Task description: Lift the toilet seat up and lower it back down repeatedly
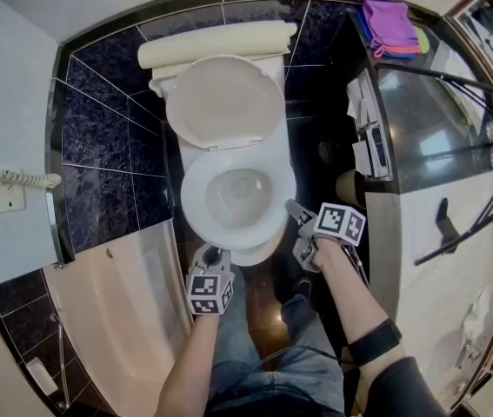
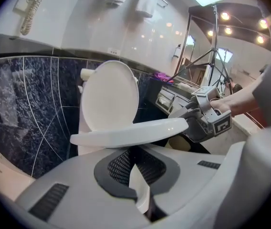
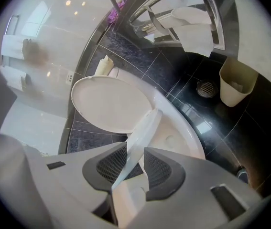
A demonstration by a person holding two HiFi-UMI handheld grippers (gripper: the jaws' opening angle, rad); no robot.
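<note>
Two grippers — right gripper clamped on one toilet seat, left gripper parted

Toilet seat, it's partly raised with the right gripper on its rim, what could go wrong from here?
Only the right gripper holds the toilet seat, with its fingers pinching the thin rim. The seat could slip out and slam onto the bowl. The left gripper sits just under the seat's raised front edge, so a falling seat might strike it.
</note>
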